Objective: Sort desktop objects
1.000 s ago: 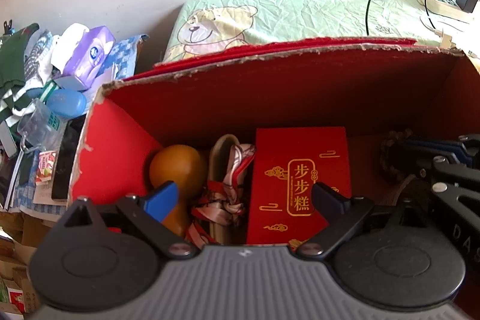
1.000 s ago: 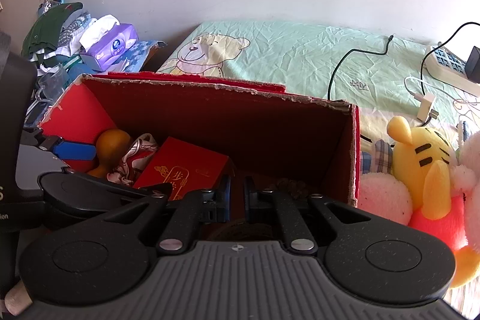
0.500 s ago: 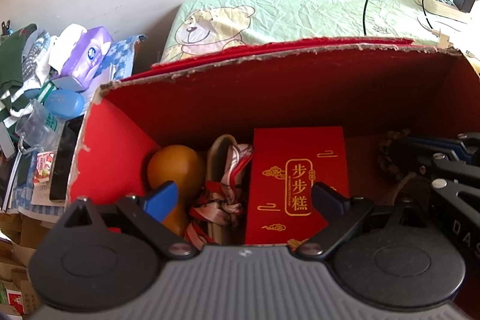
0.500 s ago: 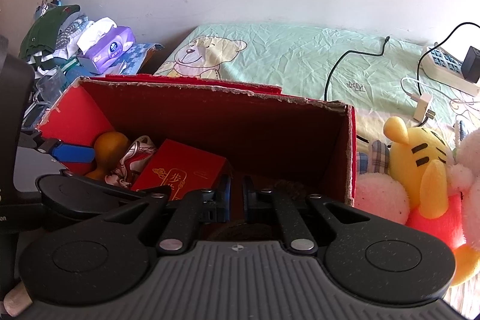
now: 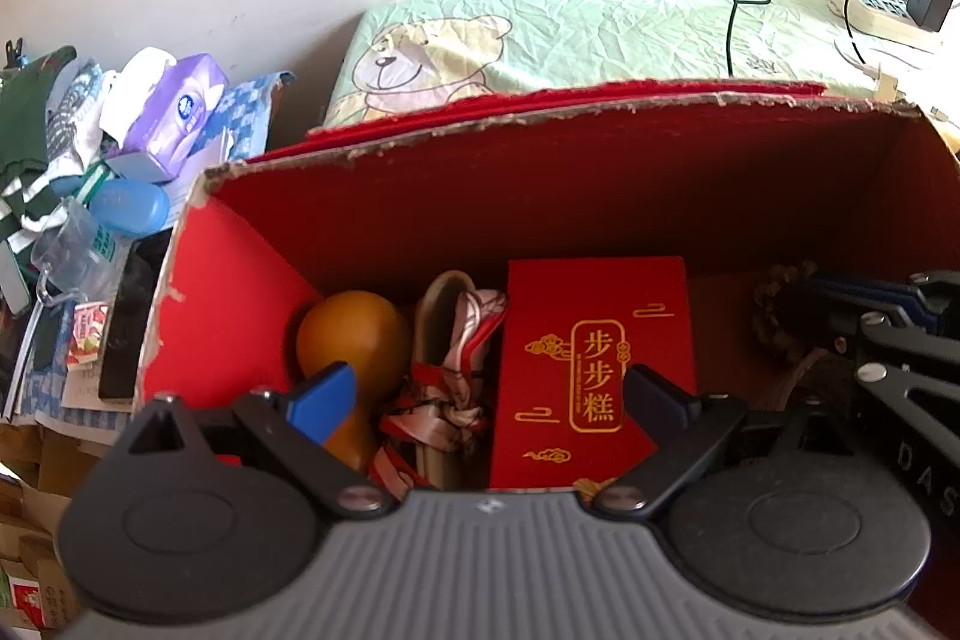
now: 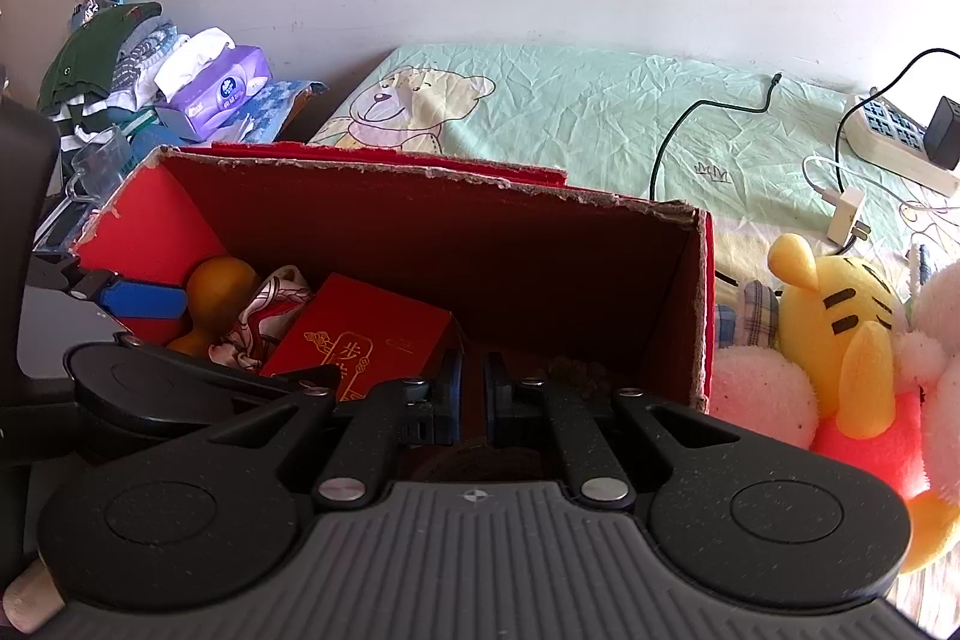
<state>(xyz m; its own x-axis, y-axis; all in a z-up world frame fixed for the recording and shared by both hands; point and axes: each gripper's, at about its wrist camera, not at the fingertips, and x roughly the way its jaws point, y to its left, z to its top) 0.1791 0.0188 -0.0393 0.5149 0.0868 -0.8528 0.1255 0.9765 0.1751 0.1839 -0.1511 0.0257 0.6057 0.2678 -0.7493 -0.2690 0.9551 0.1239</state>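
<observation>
Box [image 5: 240,244] holds gourd [image 5: 348,334], scarf [image 5: 456,388], red packet [image 5: 594,358]. My left tongs [image 5: 486,394] released; right tongs [image 6: 473,394] nearly clenched, contents unclear. Plush toys [image 6: 840,328] remain outside.

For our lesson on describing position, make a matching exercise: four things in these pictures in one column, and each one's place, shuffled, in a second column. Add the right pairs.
Things
1. orange gourd
2. red gift box
3. tissue pack
4. yellow plush tiger

Places
A. outside the carton, by its right wall
B. in the carton, at its left end
C. on the pile of clothes left of the carton
D. in the carton, right of the patterned scarf

Pairs: 1-B, 2-D, 3-C, 4-A
</observation>
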